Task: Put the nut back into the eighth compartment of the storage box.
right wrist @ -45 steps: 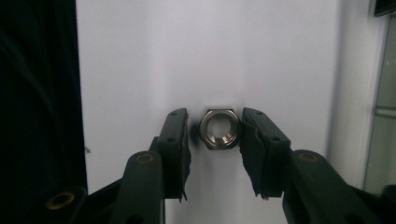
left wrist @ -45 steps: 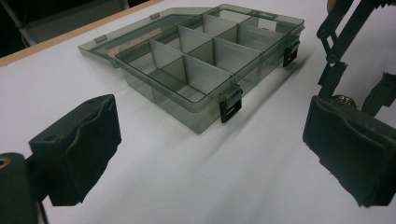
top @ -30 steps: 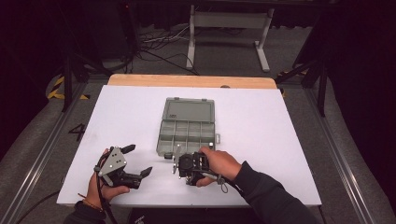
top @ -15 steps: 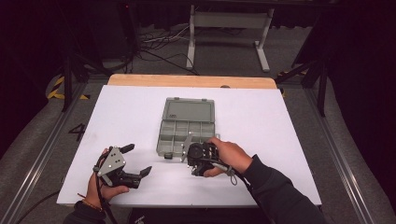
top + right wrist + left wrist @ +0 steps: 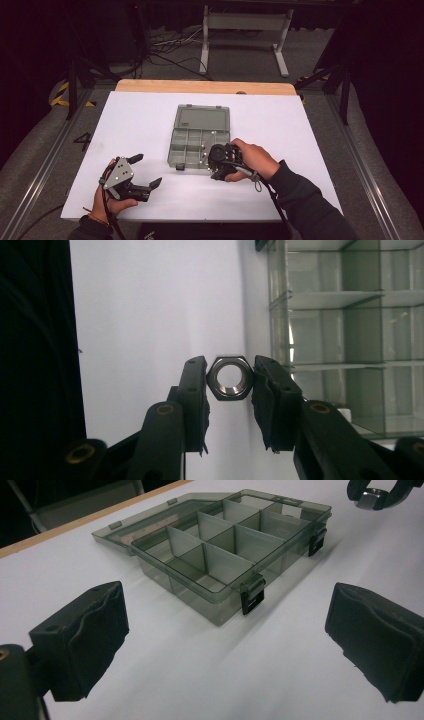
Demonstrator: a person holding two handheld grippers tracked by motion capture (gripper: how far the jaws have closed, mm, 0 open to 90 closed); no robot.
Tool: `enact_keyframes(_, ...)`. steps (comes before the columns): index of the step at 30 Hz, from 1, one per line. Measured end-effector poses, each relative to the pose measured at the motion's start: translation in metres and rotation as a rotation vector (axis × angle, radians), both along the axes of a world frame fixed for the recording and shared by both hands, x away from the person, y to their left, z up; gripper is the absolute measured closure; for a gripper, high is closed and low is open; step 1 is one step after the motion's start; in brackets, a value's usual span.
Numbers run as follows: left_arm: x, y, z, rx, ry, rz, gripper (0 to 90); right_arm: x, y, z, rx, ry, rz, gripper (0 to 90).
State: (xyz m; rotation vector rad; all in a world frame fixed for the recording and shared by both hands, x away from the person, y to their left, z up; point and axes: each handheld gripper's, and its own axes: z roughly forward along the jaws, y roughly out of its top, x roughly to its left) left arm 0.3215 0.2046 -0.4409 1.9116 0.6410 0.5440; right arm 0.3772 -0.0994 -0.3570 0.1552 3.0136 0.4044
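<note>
A white table [image 5: 280, 125] is sitting in a dark room, left claw [image 5: 145, 172] gaping, right claw [image 5: 230, 377] clamping a nut [image 5: 229, 377]

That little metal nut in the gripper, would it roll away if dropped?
The hex nut, pinched between the right gripper pads, looks like solid metal, so probably heavy for its size and rigid. Its flat sides should stop it rolling far, though on edge it might roll briefly.

Right tongs [image 5: 214, 161] nearer the box [image 5: 200, 135].

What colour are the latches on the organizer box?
Black latches on the translucent grey organizer box; clearest in the left gripper view.
</note>
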Motion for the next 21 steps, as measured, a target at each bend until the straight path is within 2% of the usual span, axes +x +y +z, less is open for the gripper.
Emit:
enact_keyframes(12, 0.0, 0.001, 0.0, -0.008, -0.002, 0.004, 4.2, 0.012, -0.012, 0.026, 0.023, -0.04, -0.033, 67.6)
enact_keyframes(16, 0.0, 0.001, 0.0, -0.009, -0.003, 0.005, 4.1, 0.019, -0.016, 0.035, 0.021, -0.063, -0.064, 67.6)
enact_keyframes(21, -0.001, 0.001, 0.001, -0.01, -0.008, 0.012, 4.1, 0.031, -0.02, 0.042, 0.026, -0.067, -0.099, 67.6)
